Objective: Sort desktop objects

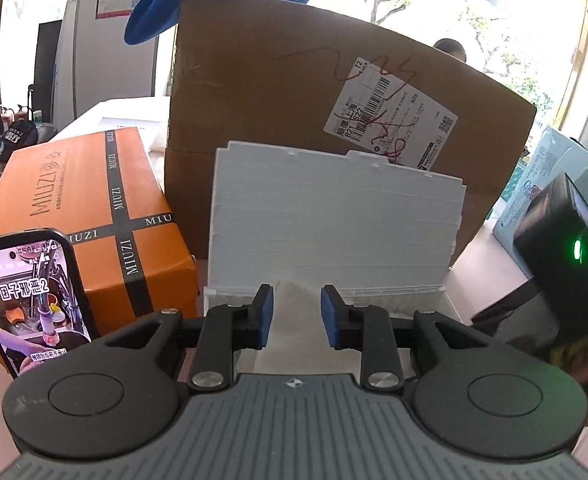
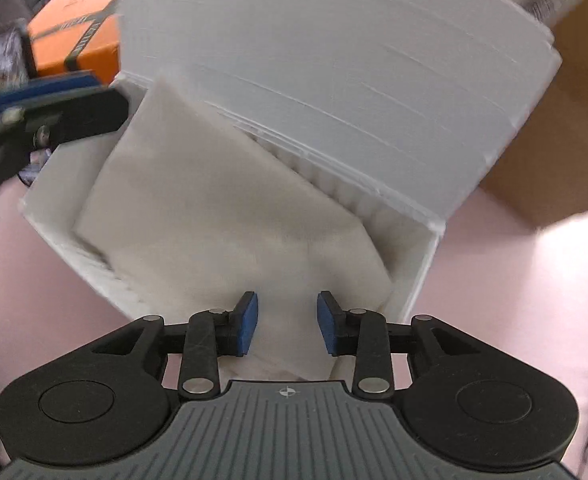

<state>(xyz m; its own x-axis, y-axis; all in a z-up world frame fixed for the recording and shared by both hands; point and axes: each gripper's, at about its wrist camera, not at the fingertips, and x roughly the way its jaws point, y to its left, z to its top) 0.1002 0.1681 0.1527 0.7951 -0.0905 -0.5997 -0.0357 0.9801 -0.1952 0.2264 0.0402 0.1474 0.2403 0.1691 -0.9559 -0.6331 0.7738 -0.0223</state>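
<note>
Right claw (image 2: 287, 326) hangs parted and empty over a folded white cloth (image 2: 230, 216) lying inside the open white plastic box (image 2: 422, 264). Left claw (image 1: 296, 317), also parted and empty, faces the box's raised lid (image 1: 334, 220). Pink bench (image 2: 494, 264) lies bare beside the box.

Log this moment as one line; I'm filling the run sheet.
white box: lid up | white cloth: inside box | left gripper: open, empty | right gripper: open, over cloth

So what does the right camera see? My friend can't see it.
The open right gripper hovers over a white cloth inside an open white box, lid up. The left gripper pokes in, blurry.
</note>
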